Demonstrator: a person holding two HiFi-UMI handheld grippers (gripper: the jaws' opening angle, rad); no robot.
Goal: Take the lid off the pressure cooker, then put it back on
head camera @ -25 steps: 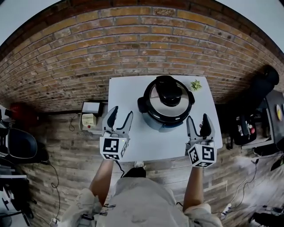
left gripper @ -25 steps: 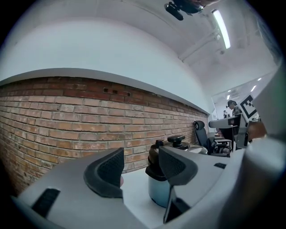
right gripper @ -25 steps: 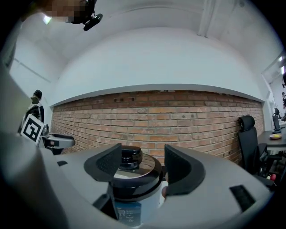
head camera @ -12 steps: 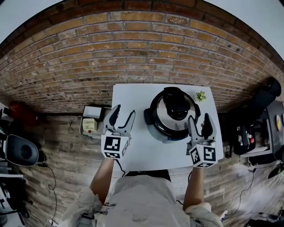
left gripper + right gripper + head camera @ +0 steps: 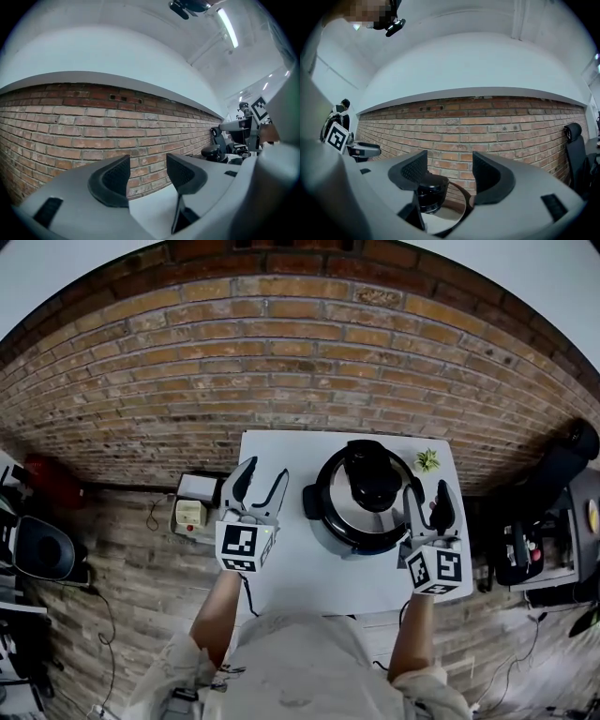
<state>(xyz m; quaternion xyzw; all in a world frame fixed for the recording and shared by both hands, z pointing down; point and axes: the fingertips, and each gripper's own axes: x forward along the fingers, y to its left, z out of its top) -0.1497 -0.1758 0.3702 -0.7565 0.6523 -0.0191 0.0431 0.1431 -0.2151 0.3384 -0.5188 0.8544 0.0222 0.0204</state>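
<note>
We are at the approach step: the pressure cooker, lid on, stands on the worktop between our left tool and right tool, both open and empty. Next we must grip the lid's handle.

This looks like a lab or studio workspace, not a home. A small white surface stands against a bare brick wall on a plank floor. A black office chair sits at 3 o'clock, and a strip light hangs overhead.
</note>
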